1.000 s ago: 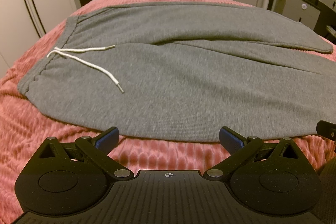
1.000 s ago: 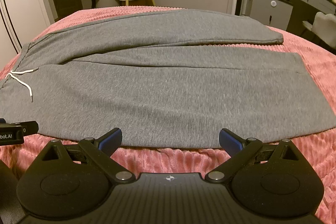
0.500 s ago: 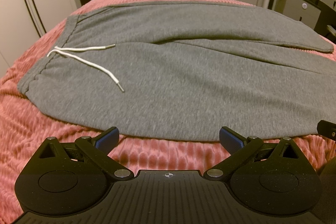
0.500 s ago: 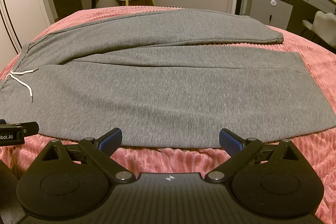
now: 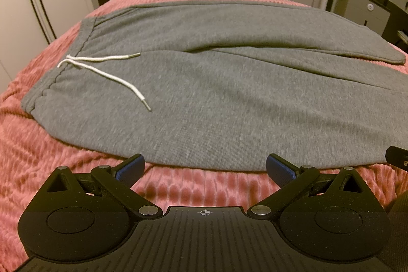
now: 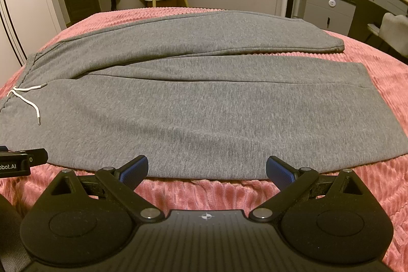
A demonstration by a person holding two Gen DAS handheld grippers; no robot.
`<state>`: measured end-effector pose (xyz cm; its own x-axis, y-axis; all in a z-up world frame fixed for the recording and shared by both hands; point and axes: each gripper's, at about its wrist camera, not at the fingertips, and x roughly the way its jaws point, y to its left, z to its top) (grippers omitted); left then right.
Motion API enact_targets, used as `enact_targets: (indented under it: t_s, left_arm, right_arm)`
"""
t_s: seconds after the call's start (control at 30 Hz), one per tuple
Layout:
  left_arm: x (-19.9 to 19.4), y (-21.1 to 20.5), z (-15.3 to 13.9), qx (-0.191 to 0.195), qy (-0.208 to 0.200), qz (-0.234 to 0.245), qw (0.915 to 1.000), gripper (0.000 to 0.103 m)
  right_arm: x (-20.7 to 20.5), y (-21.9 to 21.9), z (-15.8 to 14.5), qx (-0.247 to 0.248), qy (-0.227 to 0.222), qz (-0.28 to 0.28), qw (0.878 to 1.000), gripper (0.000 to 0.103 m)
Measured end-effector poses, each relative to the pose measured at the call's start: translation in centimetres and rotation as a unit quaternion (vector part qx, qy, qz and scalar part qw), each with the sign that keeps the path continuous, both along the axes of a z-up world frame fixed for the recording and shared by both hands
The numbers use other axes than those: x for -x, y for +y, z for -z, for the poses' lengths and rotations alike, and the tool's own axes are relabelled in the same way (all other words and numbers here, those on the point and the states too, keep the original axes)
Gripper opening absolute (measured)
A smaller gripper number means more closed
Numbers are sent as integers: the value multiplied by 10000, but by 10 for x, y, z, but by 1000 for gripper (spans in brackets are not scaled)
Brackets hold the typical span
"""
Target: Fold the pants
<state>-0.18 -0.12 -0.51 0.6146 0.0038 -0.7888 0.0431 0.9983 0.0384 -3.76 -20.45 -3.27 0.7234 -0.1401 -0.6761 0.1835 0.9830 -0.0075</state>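
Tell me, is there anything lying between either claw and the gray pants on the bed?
Nothing visible. Only a strip of bare pink bedspread separates the open right claw from the near edge of the gray pants, and the same holds for the open left claw. The white drawstring lies on the pants.

Both views are dim, lit warm yellowish from overhead. Fisheye distortion bends the edges and darkens the corners. The left wrist view looks slightly softer; no glare.

Gray pants (image 5: pixel 229 98) lie flat on pink bedspread (image 5: pixel 46 149) beyond spread-wide left tool (image 5: pixel 204 168).
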Motion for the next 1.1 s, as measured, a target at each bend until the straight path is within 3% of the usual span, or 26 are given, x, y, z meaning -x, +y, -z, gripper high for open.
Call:
enact_targets:
  t_s: [0.93,1.1]
  left_arm:
    - [-8,5,-2,68,170,-177,9997,103]
    - [-18,6,-2,161,433,-40,9989,103]
  right_arm:
    - [-5,-11,0,-357,46,2,9994,99]
    - [-11,-24,0,-664,135,-2,9977,99]
